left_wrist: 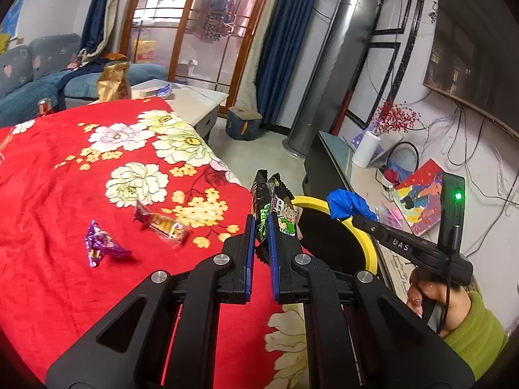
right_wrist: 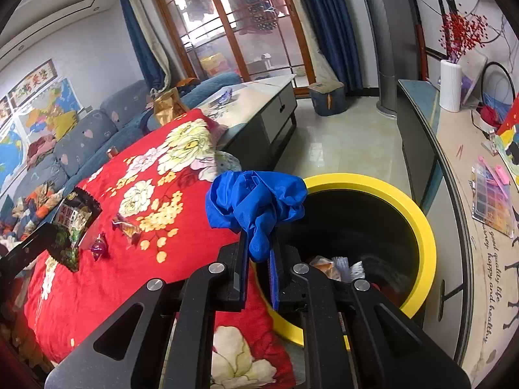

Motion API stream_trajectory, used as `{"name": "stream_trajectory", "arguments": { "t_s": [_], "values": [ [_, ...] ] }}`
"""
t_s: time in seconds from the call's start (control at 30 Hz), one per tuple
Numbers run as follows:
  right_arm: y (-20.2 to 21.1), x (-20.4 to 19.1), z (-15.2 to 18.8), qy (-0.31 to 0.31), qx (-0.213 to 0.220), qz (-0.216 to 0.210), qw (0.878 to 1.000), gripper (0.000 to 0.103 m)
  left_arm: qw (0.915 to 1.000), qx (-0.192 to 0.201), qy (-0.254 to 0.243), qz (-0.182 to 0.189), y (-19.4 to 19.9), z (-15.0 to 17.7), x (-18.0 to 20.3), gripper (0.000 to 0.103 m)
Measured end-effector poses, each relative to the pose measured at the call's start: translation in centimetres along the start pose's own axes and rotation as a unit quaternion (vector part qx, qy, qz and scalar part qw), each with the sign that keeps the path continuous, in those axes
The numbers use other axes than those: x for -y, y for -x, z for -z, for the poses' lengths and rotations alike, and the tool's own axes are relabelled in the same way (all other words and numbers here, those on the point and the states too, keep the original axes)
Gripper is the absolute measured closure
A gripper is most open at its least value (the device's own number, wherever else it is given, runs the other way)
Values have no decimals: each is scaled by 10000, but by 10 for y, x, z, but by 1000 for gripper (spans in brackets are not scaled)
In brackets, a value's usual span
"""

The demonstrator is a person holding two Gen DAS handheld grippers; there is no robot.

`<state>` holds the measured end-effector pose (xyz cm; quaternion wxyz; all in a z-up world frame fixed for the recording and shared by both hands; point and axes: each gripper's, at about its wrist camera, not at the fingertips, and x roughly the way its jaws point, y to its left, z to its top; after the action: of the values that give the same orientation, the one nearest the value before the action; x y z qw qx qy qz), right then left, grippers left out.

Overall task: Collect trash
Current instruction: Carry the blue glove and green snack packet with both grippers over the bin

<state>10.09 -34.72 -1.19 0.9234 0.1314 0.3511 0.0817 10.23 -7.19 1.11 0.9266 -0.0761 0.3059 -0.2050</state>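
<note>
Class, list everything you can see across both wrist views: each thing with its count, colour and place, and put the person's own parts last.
Snack packet: one, black and green, clamped in the left hand-held gripper.
Crumpled blue material: one, blue, clamped in the right hand-held gripper, at the bin's rim.
Trash bin: one, yellow rim, dark inside, on the floor beside the red cloth; some trash inside.
Candy wrappers: two on the cloth, purple and red-gold.
Floral cloth: one, red with white and yellow flowers, under the wrappers.
Gold bag: one, behind the cloth.
Sofa: one, blue-grey, by the far wall.
White vase: one, with red sprigs, on the side counter.
Left hand-held gripper: black, blue pads, shut.
Right hand-held gripper: same, shut.
Hand: one, green sleeve, holding the right handle.
</note>
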Motion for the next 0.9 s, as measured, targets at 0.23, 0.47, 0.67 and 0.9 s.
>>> {"name": "stream_trajectory", "arguments": {
  "t_s": [0.23, 0.47, 0.67, 0.9],
  "values": [
    [-2, 17, 2, -148, -3, 105, 9998, 93, 9998, -92, -141, 101, -11, 2, 16, 99],
    [-6, 33, 5, -289, -38, 219, 9993, 93, 9992, -212, -290, 189, -25, 4, 33, 99],
    [-9, 47, 7, -422, -75, 295, 9986, 93, 9980, -324, -463, 277, -38, 7, 49, 99],
    [-13, 63, 10, -606, -131, 377, 9974, 93, 9960, -506, -646, 358, -58, 11, 65, 99]
  ]
}}
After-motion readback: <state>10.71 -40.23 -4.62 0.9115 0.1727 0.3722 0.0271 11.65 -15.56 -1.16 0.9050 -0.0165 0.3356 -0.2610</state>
